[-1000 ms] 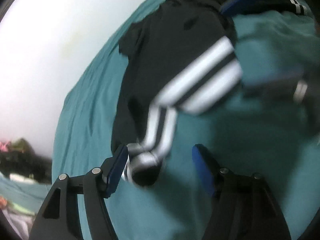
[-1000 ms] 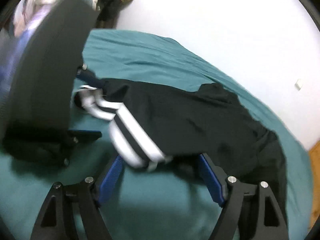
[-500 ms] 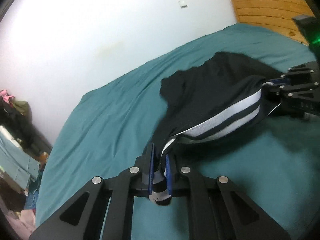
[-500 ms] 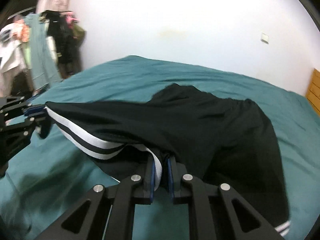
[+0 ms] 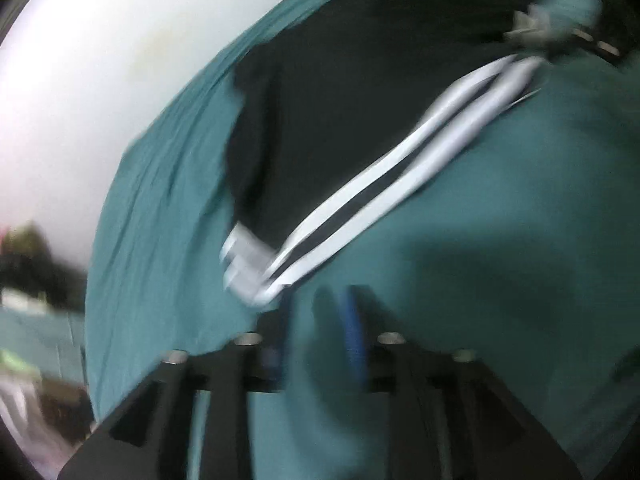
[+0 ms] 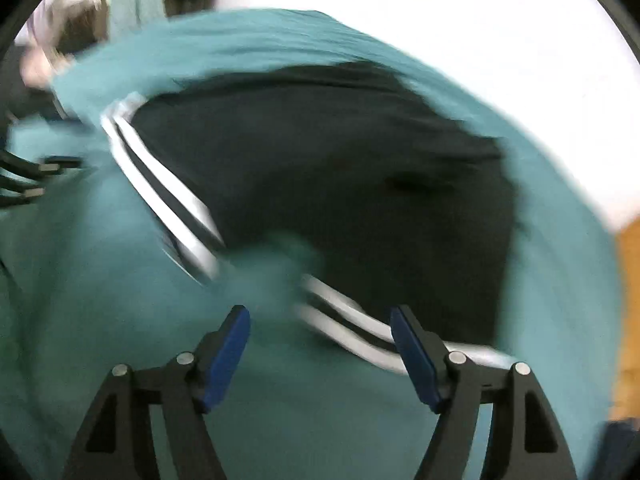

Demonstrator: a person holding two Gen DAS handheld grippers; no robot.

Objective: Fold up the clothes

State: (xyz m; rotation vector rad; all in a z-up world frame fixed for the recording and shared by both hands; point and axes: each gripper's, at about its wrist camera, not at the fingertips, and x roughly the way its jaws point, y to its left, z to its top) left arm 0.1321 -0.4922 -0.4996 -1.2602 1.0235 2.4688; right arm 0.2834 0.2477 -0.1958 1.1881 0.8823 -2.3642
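Black shorts with white side stripes (image 5: 352,92) lie spread on the teal bed, also seen in the right wrist view (image 6: 340,184). Both views are motion-blurred. My left gripper (image 5: 316,320) sits just below the striped hem; its jaws stand a little apart with nothing between them. My right gripper (image 6: 320,328) is wide open above the bed, with the striped edge (image 6: 344,320) lying just past its fingertips. The right gripper shows at the top right of the left wrist view (image 5: 560,36).
The teal bed sheet (image 5: 520,280) fills most of both views. A white wall (image 6: 440,8) stands behind the bed. Hanging clothes (image 6: 100,8) are at the far left. A wooden headboard (image 6: 628,300) is at the right edge.
Both grippers were shut on the striped hem, holding it stretched above the bed. Now both have let go and the shorts lie flat on the sheet.
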